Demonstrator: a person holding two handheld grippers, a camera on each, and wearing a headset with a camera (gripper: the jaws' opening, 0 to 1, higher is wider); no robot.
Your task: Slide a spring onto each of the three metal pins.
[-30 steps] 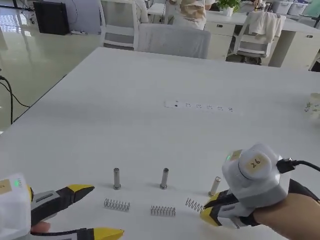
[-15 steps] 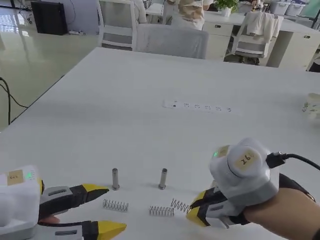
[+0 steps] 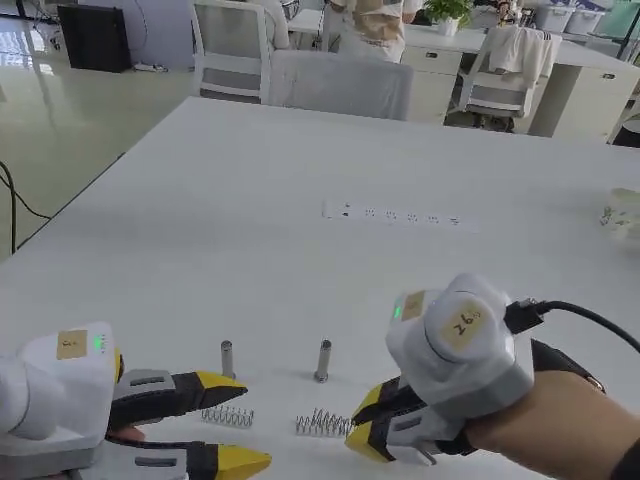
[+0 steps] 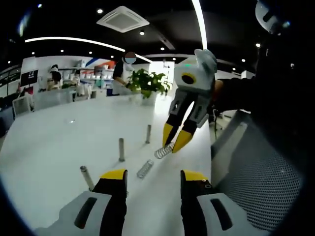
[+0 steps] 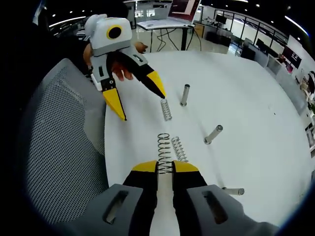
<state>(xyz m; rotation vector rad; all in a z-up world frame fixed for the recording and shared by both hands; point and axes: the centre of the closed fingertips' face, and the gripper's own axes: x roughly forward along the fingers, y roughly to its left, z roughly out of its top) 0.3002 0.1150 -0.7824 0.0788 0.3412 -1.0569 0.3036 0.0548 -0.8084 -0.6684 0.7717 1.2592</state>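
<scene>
Three short metal pins stand in a row on the white table: the left pin, the middle pin and a third pin. My right gripper is shut on one end of a spring, which it holds off the table above the middle spring. That gripper covers the right pin in the head view. My left gripper is open, its yellow tips on either side of the left spring, which lies in front of the left pin.
A white power strip is set into the table further back. Chairs stand at the far edge. A grey mesh chair is close behind the near table edge.
My right gripper has lifted the right spring and carried it left, from beside the right pin to over the middle spring. My left gripper has advanced toward the left spring.
</scene>
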